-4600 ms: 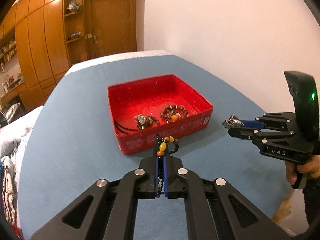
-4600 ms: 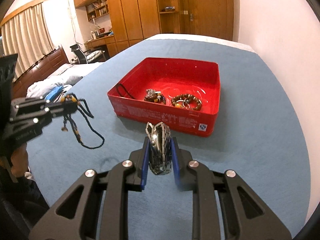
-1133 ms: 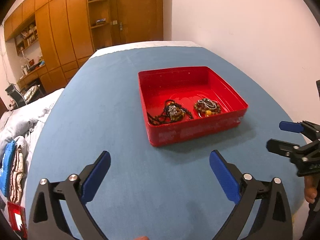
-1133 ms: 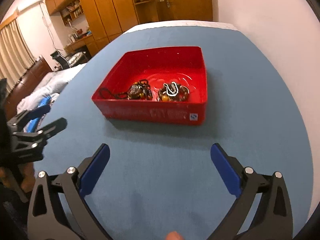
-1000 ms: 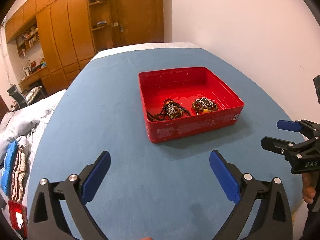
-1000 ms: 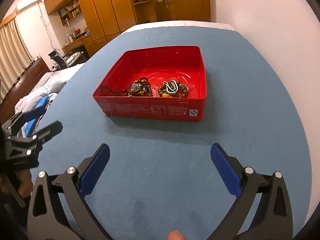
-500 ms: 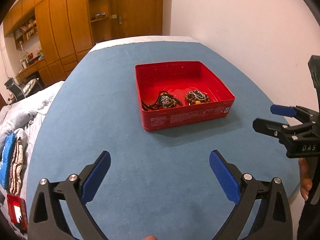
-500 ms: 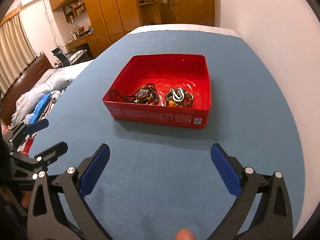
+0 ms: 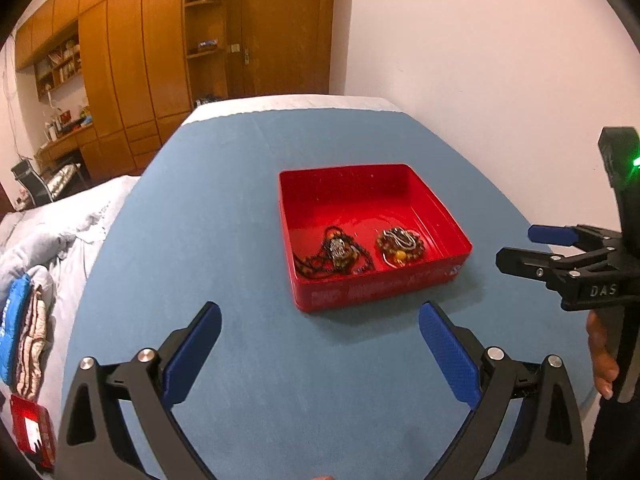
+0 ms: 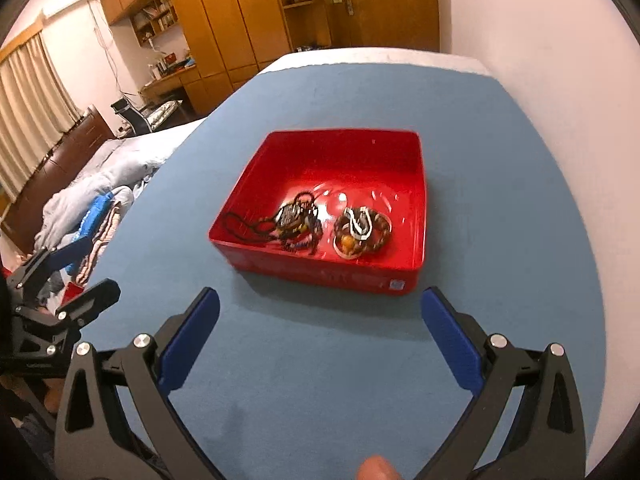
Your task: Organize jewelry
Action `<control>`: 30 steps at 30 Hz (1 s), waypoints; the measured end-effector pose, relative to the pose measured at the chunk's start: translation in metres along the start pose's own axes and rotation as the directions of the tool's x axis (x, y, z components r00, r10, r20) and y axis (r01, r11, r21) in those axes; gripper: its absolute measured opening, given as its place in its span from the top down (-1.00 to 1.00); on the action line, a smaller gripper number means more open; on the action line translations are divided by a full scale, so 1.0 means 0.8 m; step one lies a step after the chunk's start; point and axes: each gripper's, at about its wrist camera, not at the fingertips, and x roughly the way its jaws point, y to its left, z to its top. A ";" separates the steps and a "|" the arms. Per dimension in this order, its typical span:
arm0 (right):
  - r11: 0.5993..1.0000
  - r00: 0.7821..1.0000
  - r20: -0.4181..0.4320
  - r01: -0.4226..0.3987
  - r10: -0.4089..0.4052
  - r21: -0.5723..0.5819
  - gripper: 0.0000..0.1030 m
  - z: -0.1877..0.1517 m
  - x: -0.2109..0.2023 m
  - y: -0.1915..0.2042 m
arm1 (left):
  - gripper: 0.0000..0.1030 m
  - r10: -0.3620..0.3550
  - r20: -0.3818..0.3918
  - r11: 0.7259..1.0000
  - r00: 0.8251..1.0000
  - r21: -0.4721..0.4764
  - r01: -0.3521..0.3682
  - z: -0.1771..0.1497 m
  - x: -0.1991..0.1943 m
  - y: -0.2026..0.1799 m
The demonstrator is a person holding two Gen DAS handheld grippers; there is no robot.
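Jewelry all inside red tin (image 9: 304,236), none outside it. Tin seated on blue counter (image 9: 200,240), roughly central, near white wall (image 9: 480,60). Two heaps on tin floor, toward near wall: black-cord necklace with dark beads and silver pendant (image 9: 334,254) on left; beaded bracelet with amber bead and silver chain (image 9: 400,242) on right. Heaps just beside each other, apart; not possible to tell whether any strand touches. Far half of tin floor bare.

Left claw (image 9: 320,354) released, blue pads spread wide, nothing between them; poised above bare counter on near side of tin, apart from it. Right claw (image 10: 318,340) likewise released and empty, pads wide, short of tin's near wall. Right claw also seen in left view (image 9: 516,246) at right edge, held by a hand (image 9: 602,356), clear of tin.

Beyond counter: bed with grey bedding (image 10: 88,188), wooden cabinets (image 9: 132,60).
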 end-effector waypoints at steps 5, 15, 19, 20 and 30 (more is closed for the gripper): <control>0.998 0.998 -0.032 0.047 -0.048 -0.031 -0.94 0.017 0.019 0.005 | -0.93 -0.005 -0.017 1.000 1.000 0.015 0.005 0.019 0.018 -0.003; 0.998 0.997 -0.051 0.065 -0.065 -0.014 -0.94 0.056 0.046 -0.012 | -0.92 -0.011 -0.042 0.999 0.999 0.044 0.013 0.061 0.057 0.001; 0.997 0.995 -0.075 0.071 -0.071 0.007 -0.94 0.063 0.064 -0.025 | -0.92 -0.016 -0.047 0.998 0.999 0.060 0.019 0.075 0.072 0.002; 0.998 0.994 -0.086 0.069 -0.068 0.012 -0.94 0.063 0.070 -0.028 | -0.92 -0.019 -0.051 0.998 0.998 0.064 0.023 0.076 0.076 0.002; 0.998 0.991 -0.130 0.026 -0.018 0.064 -0.94 0.061 0.112 -0.046 | -0.92 -0.038 -0.094 0.998 0.995 0.041 0.042 0.076 0.124 0.006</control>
